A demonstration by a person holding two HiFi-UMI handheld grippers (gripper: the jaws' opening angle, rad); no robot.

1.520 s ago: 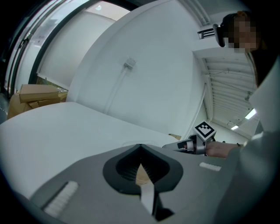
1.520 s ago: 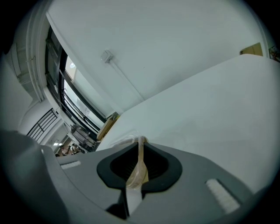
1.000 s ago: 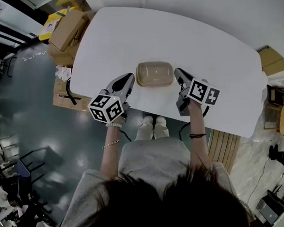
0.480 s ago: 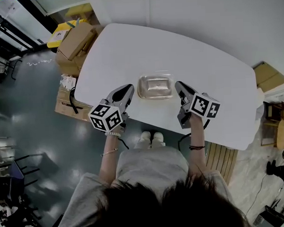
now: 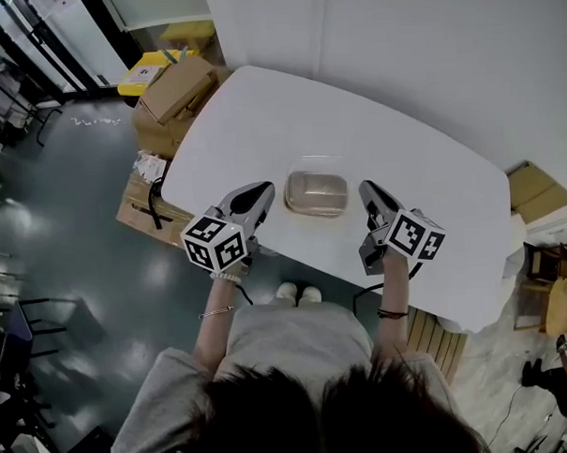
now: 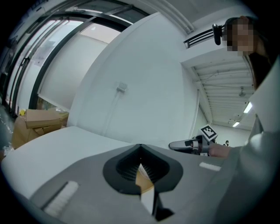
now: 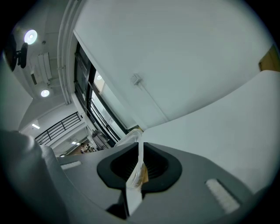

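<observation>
A clear plastic container with tan contents hangs between my two grippers, over the near side of a white table. My left gripper is shut on the container's left rim, a thin tan and white edge pinched in the left gripper. My right gripper is shut on its right rim, a clear plastic lip rising from the right gripper. The right gripper also shows across from the left one, with a hand behind it.
Cardboard boxes and a yellow bin stand on the dark floor left of the table. More cardboard lies off its right end. A white wall with a cable box runs behind the table. The person's feet are at the near edge.
Both grippers have risen with the container held between them; the table sits lower and smaller in every view and more wall shows. Both stay shut.
</observation>
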